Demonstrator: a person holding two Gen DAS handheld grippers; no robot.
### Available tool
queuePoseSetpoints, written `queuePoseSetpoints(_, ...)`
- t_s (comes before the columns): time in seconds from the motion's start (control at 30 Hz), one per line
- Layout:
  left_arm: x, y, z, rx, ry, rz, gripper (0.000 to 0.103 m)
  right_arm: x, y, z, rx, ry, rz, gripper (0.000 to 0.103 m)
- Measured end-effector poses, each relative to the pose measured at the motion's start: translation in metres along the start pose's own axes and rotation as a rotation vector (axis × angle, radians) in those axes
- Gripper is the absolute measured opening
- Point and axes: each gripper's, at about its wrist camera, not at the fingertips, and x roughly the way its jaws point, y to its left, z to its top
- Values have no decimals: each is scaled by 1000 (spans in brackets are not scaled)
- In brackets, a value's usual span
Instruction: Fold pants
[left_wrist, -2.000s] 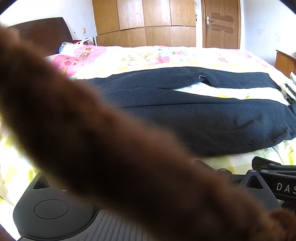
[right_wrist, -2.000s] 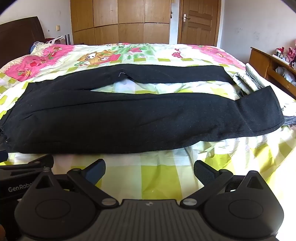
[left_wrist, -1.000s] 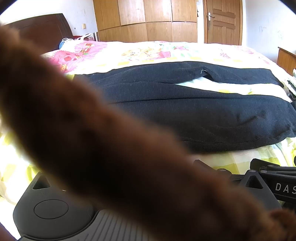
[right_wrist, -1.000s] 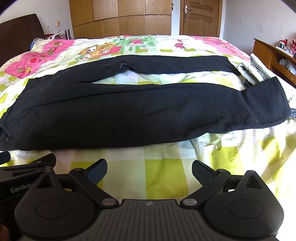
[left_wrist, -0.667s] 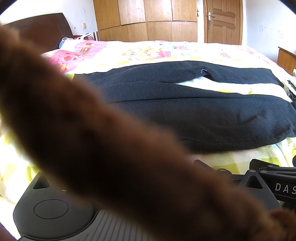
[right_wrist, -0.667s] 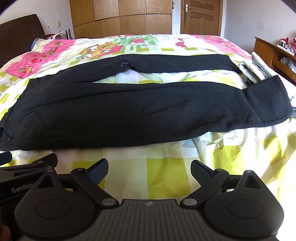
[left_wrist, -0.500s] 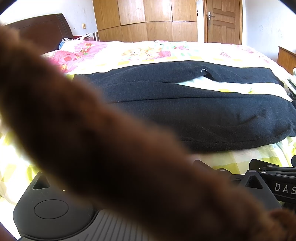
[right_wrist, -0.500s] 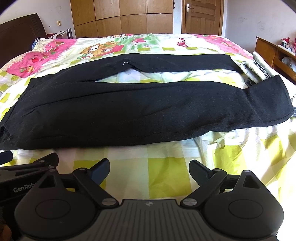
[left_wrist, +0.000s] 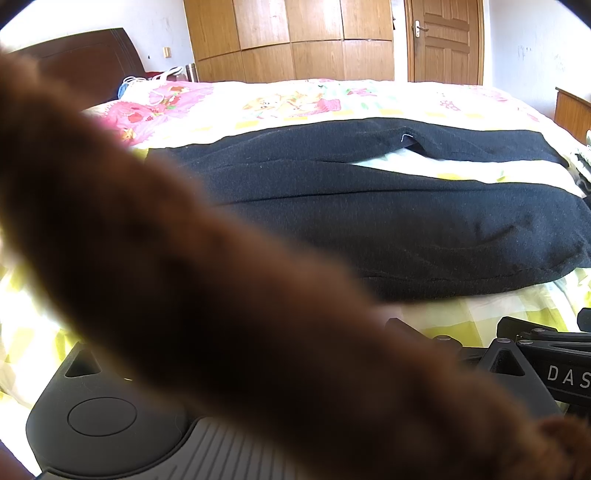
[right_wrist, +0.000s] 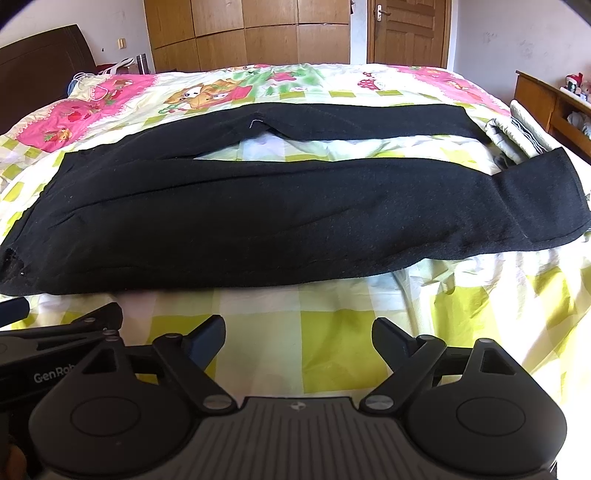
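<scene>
Black pants (right_wrist: 280, 218) spread flat across bed (right_wrist: 332, 339), legs parted, ready for folding. We hold right gripper (right_wrist: 298, 338) jaws wide apart, short of near hem. Left gripper: brown blur (left_wrist: 221, 277), maybe sleeve, hides jaws; cannot tell.

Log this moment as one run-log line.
stage: pre-grasp | pants: flat on bed, legs apart, unfolded | right gripper: open, short of near leg | left gripper: view blocked by brown blur
</scene>
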Motion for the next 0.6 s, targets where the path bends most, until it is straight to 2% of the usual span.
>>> queuePoseSetpoints(0.6,1,0,0,4,4,4,103,3,1,0,-2,11,10,95)
